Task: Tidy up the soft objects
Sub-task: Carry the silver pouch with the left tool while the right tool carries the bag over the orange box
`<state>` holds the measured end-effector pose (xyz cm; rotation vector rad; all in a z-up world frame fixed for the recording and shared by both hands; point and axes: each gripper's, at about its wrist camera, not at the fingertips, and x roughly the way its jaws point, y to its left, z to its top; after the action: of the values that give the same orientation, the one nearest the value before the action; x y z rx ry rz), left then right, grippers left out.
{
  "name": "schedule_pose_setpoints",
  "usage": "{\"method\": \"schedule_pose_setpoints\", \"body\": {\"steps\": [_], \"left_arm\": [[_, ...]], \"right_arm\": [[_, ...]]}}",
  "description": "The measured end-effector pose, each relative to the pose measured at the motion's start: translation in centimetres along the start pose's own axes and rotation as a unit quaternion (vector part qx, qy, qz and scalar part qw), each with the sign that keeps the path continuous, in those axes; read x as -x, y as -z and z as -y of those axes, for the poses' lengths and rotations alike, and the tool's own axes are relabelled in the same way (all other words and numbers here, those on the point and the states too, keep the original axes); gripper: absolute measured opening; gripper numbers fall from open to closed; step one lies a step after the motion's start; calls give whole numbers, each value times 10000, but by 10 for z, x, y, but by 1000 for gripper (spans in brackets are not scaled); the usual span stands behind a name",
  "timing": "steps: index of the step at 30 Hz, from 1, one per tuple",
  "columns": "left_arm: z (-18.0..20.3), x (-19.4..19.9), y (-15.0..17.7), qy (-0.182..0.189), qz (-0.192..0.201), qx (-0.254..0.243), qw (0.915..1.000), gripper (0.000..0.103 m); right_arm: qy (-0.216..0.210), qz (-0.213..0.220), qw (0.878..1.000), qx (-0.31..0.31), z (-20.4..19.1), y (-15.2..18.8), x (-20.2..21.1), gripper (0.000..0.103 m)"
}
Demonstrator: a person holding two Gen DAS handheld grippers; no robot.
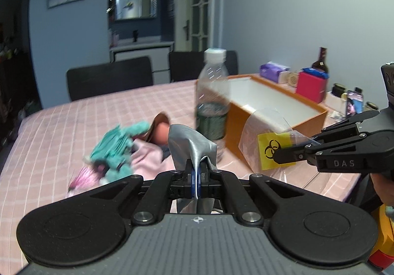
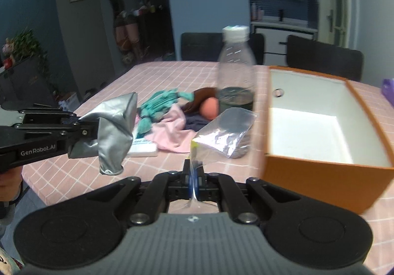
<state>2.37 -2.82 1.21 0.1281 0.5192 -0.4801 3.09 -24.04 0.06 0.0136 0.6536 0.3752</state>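
Note:
My left gripper (image 1: 196, 174) is shut on a crumpled silver-grey soft bag (image 1: 189, 144), held above the pink checked tablecloth (image 1: 61, 132); the right wrist view shows it from the side, the silver bag (image 2: 115, 127) hanging from the left gripper (image 2: 92, 128). My right gripper (image 2: 193, 182) is shut on a clear plastic bag (image 2: 224, 134) with a yellow biohazard label; the left wrist view shows that clear bag (image 1: 266, 142) in the right gripper (image 1: 280, 155). A pile of soft items lies behind: teal plush (image 1: 115, 147), pink cloth (image 2: 172, 132), peach ball (image 2: 209, 109).
An open orange box (image 2: 327, 174) with a white inside stands at the right. A clear plastic bottle (image 2: 235, 70) stands between the pile and the box. Dark chairs (image 1: 108, 78) line the far table edge. Tissue packs, a red box (image 1: 311, 85) and jars crowd the far right corner.

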Motion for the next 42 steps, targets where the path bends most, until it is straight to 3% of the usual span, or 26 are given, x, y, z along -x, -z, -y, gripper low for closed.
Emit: {"method": "schedule_pose_setpoints", "body": {"steps": [12,19,25,30,36,42], "left_arm": [[56,-25,-54,689,453,-623,9946,2],[87,-77,-87,803,335,-719,9936,2],[108,-135,-99,675,-190,-973,9928,2],[126,-182,-98,517,-729,-1397,9862,2],[138,-223,-89,367,-1418,-1814,9724,4],[151,-238,-79,154,-1654,-2328,9582,12]], "right_arm": [[857,408,9955,-68,58,-28,54,0],[1225,429,9915,-123,102,-59,37,0],[1369,-65,9899,-358,145,-76,-9,0],[1466,-737,9858,-352,169,-73,-54,0],[1452,-1519,9776,-112,188,-64,-99,0],[1372,-1907,9719,127,191,-57,-121,0]]}}
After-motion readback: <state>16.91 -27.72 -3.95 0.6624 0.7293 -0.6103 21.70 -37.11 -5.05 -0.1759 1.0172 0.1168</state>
